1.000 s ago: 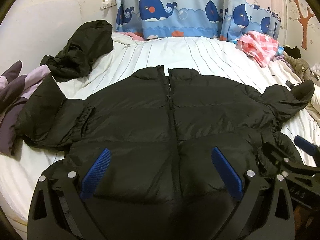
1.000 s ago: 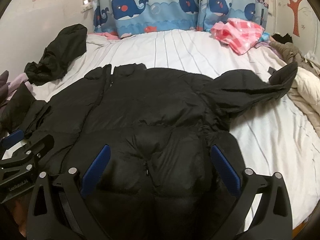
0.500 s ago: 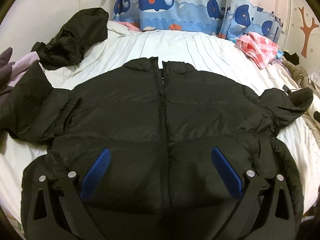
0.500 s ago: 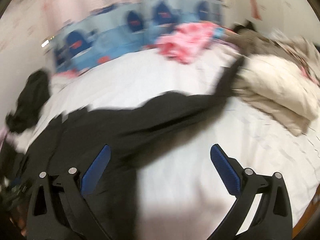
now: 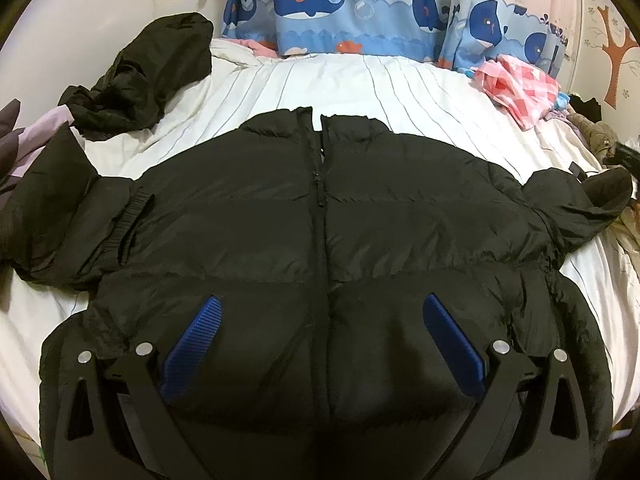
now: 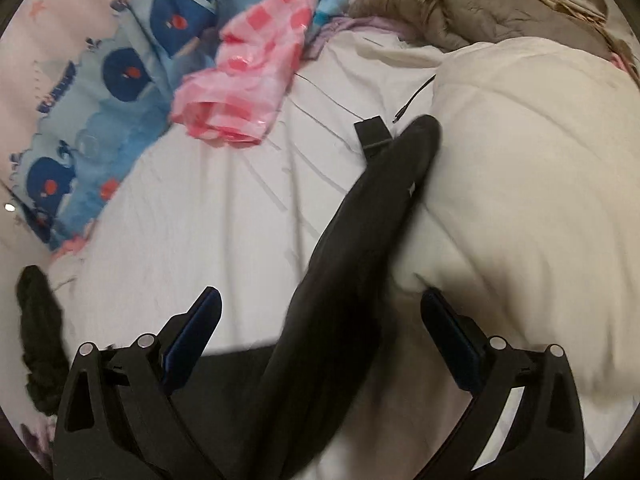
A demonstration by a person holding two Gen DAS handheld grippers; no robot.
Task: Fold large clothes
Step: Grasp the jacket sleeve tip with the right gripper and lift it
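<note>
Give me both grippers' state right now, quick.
Left gripper: open, holding nothing, above the black puffer jacket.
Right gripper: open, holding nothing, the jacket's sleeve between its fingers.

Jacket point(image 5: 320, 240) flat on the bed point(image 5: 400, 92) — curtain point(image 5: 360, 8) behind, crumpled garment point(image 5: 140, 80) far left

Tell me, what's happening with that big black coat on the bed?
A person holding a gripper in each hand is getting ready to fold the puffy black zip-up jacket, spread front-up on the white striped bed sheet. The left gripper hangs open over the jacket's bottom part, holding nothing. The right gripper is open too, pointed along the jacket's long black sleeve, which stretches toward a cream-coloured quilt. Nothing is folded yet.
</note>
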